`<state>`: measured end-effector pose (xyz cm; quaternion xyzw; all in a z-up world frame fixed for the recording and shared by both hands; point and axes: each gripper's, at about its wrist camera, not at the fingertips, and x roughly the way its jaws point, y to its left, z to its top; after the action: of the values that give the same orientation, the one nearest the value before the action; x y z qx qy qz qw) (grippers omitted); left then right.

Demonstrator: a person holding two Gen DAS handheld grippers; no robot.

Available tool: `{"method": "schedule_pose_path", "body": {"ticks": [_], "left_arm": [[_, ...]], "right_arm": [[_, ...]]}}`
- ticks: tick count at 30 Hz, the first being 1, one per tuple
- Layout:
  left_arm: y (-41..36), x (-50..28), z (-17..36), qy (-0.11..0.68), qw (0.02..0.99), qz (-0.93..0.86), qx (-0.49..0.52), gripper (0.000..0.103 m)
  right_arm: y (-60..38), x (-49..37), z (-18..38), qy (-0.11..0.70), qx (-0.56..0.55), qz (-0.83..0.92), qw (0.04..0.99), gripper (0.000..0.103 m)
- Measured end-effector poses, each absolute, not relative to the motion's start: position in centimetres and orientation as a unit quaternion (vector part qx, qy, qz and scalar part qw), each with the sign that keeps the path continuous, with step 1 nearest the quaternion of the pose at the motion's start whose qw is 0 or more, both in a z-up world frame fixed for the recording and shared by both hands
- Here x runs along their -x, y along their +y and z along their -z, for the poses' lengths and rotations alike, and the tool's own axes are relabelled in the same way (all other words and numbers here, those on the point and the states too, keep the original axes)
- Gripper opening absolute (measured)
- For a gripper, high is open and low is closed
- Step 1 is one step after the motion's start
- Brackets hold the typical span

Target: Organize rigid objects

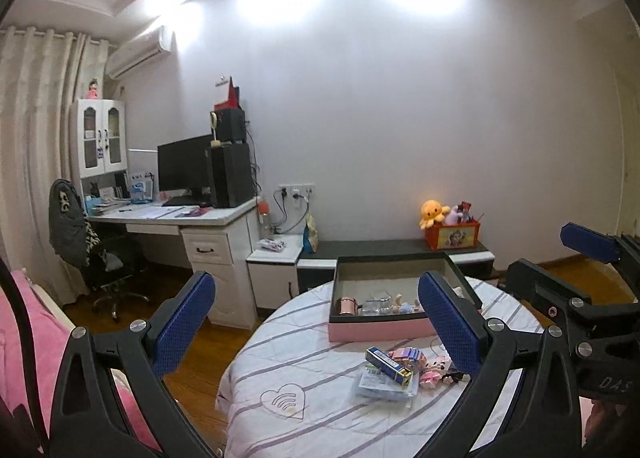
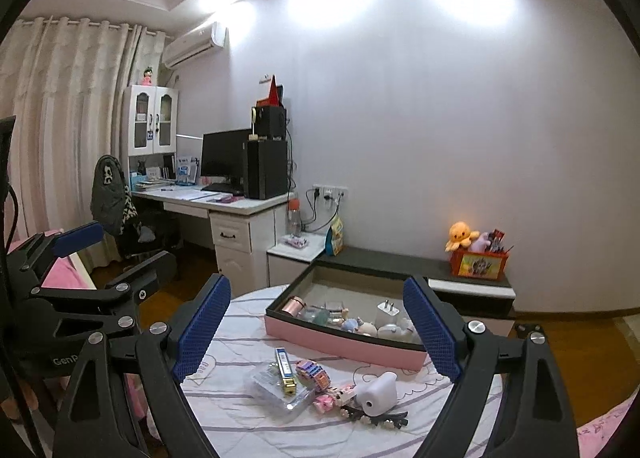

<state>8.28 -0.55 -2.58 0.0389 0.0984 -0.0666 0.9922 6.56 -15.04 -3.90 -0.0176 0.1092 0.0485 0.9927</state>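
Jaws of both the left gripper [image 1: 316, 322] and right gripper [image 2: 326, 332] stood wide and empty above the round bench [image 2: 240, 430], where loose items, including a blue box [image 2: 285, 372], lay just before the pink tray [image 2: 344, 344], apparently awaiting transfer.

Left gripper [image 1: 316, 312] was held raised, level, jaws spread wide, nothing gripped between blue pads [image 1: 182, 322]. Right gripper [image 2: 318, 320] was held likewise: jaws wide apart, blue pads [image 2: 432, 332] bare, nothing clamped. Both were kept side by side, near each other, aimed same way. Right gripper's black frame was seen at right edge of left wrist view; left gripper's frame at left edge of right wrist view.
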Motion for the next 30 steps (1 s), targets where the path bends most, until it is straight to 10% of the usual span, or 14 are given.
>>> {"method": "schedule_pose_path", "body": {"ticks": [30], "left_arm": [[0.3,-4.4,1.1,0.066,0.995,0.056,-0.043,0.103]], "right_arm": [[-13.8,-2.5,2.9,0.083,0.009,-0.06,0.995,0.09]]}}
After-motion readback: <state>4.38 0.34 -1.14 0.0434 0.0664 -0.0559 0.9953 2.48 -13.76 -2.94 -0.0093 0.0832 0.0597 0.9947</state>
